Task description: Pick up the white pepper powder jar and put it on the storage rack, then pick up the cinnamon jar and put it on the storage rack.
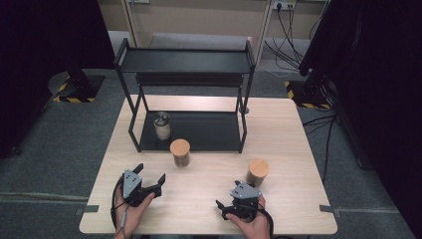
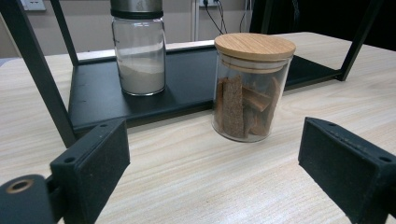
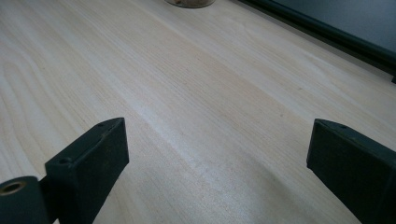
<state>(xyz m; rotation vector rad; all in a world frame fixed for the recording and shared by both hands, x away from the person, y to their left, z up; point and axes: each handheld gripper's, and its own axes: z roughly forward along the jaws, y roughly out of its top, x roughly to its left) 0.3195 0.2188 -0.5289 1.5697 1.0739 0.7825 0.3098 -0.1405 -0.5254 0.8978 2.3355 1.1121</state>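
Holding both grippers near the worktop's front edge, we are lining the left gripper (image 1: 149, 178), jaws wide and empty, on the jar (image 1: 179, 152) by the rack's (image 1: 199, 132) front edge. The right gripper (image 1: 230, 205) is waiting, jaws apart, empty. We are planning to approach level, gripping below the lid.

The table (image 1: 209, 194) is pale wood with a fine straight grain. The rack (image 1: 184, 62) on it is matt black. The near jar (image 2: 252, 88) is clear glass with a light wooden lid and brown sticks inside. The far jar (image 2: 139, 51) is clear with pale powder and a dark metal-grey cap. Each hand-held gripper (image 1: 149, 177) is black with a grey plate. The floor (image 1: 59, 134) is grey.
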